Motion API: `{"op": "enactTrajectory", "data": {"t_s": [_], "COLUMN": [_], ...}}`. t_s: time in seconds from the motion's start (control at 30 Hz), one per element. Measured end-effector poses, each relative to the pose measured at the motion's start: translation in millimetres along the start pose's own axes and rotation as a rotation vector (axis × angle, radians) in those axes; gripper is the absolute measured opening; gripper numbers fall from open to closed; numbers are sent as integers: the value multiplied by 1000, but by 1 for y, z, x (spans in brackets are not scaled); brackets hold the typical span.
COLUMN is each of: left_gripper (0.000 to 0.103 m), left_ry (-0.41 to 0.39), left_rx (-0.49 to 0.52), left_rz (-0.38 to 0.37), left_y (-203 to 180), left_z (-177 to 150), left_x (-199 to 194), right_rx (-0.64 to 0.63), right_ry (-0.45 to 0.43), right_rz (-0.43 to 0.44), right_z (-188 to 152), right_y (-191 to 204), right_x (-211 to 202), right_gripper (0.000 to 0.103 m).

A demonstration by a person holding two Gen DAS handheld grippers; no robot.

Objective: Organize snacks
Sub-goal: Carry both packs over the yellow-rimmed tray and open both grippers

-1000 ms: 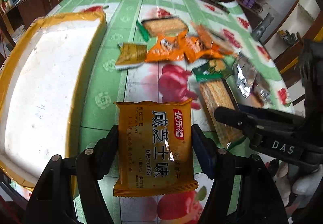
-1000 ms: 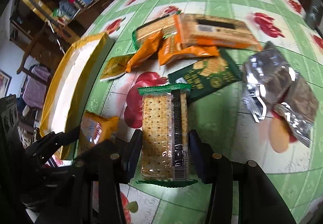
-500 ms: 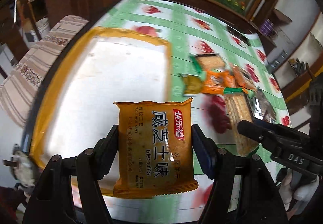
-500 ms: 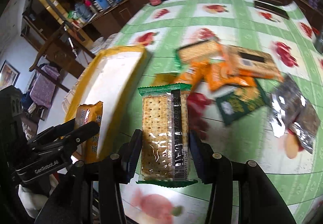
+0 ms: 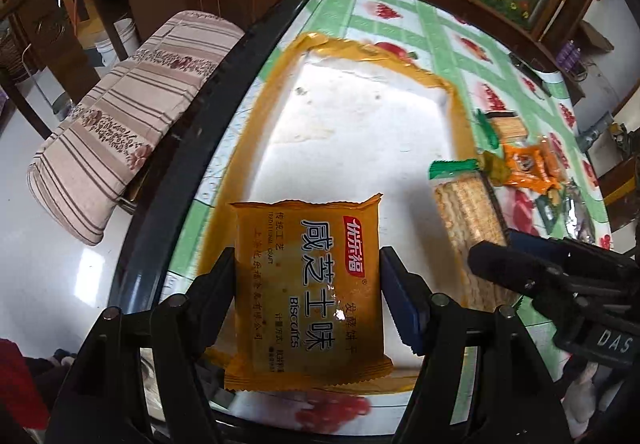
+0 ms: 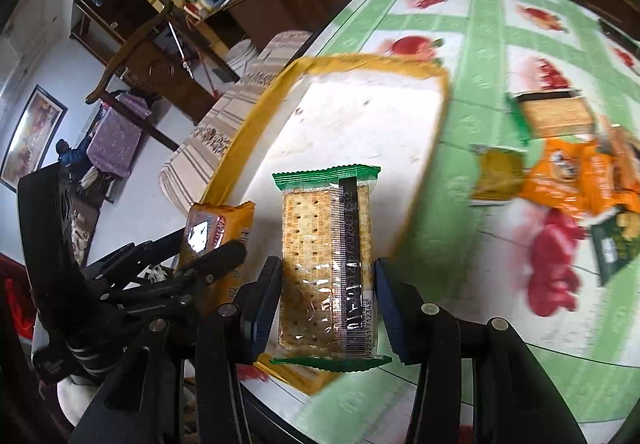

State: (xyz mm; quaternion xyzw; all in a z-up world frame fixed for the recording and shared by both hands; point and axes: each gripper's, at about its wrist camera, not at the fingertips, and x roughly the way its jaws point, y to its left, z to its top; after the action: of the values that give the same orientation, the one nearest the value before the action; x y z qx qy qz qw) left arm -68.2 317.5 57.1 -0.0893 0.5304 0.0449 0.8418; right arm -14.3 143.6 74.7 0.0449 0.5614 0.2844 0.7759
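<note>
My left gripper point(image 5: 307, 292) is shut on a yellow biscuit pack point(image 5: 307, 284) and holds it above the near end of a white tray with a yellow rim point(image 5: 360, 116). My right gripper point(image 6: 326, 296) is shut on a clear cracker pack with green ends point(image 6: 326, 268), held over the same tray point(image 6: 360, 116). The right gripper and its crackers point(image 5: 468, 220) show at the right of the left wrist view. The left gripper and yellow pack point(image 6: 216, 232) show at the left of the right wrist view.
Several loose snack packs point(image 6: 572, 176) lie on the green fruit-print tablecloth point(image 6: 480, 24) right of the tray. A striped cushioned chair point(image 5: 128, 116) stands beside the table's dark left edge. Shelves with bottles stand at the back.
Both grippers have swung left with their packs, from over the snack pile to over the tray. The table edge and chair have come into view.
</note>
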Motion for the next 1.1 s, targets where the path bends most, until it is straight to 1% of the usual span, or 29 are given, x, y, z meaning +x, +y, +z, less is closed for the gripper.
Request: {"op": "enactTrajectory", "data": {"t_s": [0.07, 0.2, 0.27, 0.33, 0.4, 0.5, 0.73, 0.87, 0.97, 1.1], "left_gripper": [69, 70, 69, 69, 69, 69, 70, 69, 70, 69], "left_ry": [12, 15, 11, 14, 17, 0, -45, -62, -75, -88], "left_rx": [1, 8, 25, 24, 13, 19, 74, 114, 135, 163], "left_rz": [13, -8, 4, -2, -18, -13, 42, 58, 59, 39], "left_y": [6, 14, 13, 15, 18, 16, 2, -9, -17, -30], "left_z": [0, 1, 2, 3, 5, 9, 18, 21, 22, 25], "left_x": [4, 6, 4, 4, 2, -5, -20, -25, -29, -31], "right_rx": [5, 12, 8, 12, 20, 25, 52, 65, 84, 111], "right_ry": [13, 35, 38, 36, 27, 16, -18, -41, -54, -73], "right_rz": [3, -9, -15, -20, -19, -23, -26, -27, -21, -24], "right_z": [0, -3, -5, -5, -4, -3, -4, -7, -9, -14], "right_y": [5, 11, 14, 16, 17, 19, 18, 15, 10, 1], "right_x": [11, 31, 34, 36, 35, 31, 18, 9, 3, -7], "right_gripper": [48, 48, 49, 50, 50, 50, 50, 50, 50, 50]}}
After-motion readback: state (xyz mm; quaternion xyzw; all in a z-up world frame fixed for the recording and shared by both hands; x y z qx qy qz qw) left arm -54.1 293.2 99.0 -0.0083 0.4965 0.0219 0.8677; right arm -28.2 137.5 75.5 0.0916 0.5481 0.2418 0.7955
